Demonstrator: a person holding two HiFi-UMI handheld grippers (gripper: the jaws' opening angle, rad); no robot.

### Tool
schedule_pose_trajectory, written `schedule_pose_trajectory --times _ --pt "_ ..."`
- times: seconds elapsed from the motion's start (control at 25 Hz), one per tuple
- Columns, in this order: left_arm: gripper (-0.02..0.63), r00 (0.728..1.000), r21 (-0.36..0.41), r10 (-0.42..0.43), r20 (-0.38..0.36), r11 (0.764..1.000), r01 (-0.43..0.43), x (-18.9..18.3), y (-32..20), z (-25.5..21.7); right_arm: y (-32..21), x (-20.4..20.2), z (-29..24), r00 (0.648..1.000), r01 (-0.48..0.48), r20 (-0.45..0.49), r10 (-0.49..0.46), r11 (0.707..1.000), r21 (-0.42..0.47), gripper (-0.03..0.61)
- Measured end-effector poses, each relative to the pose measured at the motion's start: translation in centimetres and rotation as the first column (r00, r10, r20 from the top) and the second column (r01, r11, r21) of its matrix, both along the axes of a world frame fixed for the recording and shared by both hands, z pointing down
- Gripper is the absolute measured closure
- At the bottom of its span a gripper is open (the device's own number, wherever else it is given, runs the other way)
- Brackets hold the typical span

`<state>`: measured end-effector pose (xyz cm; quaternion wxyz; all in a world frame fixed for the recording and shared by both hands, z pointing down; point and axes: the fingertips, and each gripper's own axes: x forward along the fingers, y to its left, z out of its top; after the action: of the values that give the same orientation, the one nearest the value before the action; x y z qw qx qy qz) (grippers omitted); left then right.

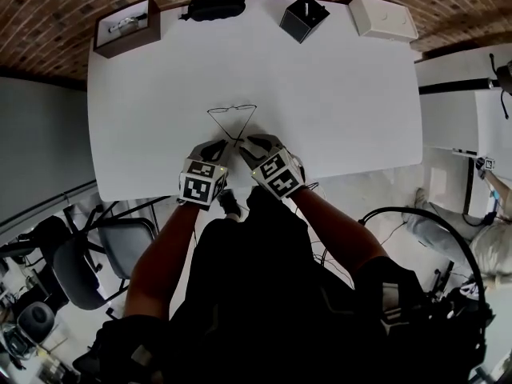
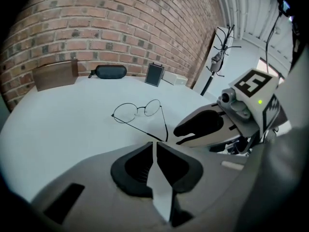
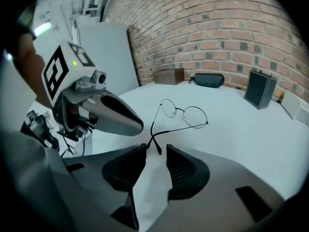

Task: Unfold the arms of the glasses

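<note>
Now the glasses (image 3: 195, 116) lie just ahead, arms pointing back, one tip inside the wide right tool (image 3: 155, 148); the left tool (image 2: 155, 145) is nearly shut.

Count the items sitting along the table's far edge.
4: a brown tray far left, a black case beside it, a black box right of centre, a white box far right. None hidden.
</note>
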<state>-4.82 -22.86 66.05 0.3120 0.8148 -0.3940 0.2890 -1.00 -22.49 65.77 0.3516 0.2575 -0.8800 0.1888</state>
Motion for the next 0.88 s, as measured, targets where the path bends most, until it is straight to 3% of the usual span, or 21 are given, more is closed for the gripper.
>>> schedule_pose_trajectory --times 0.12,0.24,0.44,0.6,0.72,0.88 --pt "0.58 0.99 0.01 -0.123 -0.067 0.992 0.123 -0.9 -1.2 -0.9 -1.2 0.5 -1.3 0.986 -0.136 0.094 0.14 0.989 -0.051 0.463" --pt "0.578 0.975 0.021 -0.19 -0.115 0.981 0.194 -0.9 -2.2 -1.6 -2.4 0.6 -2.3 0.966 -0.224 0.124 0.228 0.973 -0.05 0.463" --pt "0.554 0.961 0.037 -0.255 -0.105 0.965 0.26 -1.0 -3.3 -1.6 -3.7 0.7 -1.6 0.914 -0.368 0.137 0.383 0.922 -0.122 0.463" --pt "0.477 0.956 0.018 -0.288 -0.063 0.957 0.289 -0.9 -3.7 -0.8 -4.2 0.5 -1.1 0.913 -0.38 0.107 0.392 0.917 -0.118 0.463" --pt "0.465 0.945 0.004 -0.324 -0.045 0.946 0.325 -1.2 -4.0 -0.3 -4.4 0.0 -1.0 0.917 -0.371 0.107 0.384 0.921 -0.122 0.463" --pt "0.464 0.951 0.005 -0.308 -0.027 0.951 0.308 -1.0 -4.2 -0.2 -4.4 0.0 -1.1 0.927 -0.354 0.092 0.365 0.928 -0.114 0.463"
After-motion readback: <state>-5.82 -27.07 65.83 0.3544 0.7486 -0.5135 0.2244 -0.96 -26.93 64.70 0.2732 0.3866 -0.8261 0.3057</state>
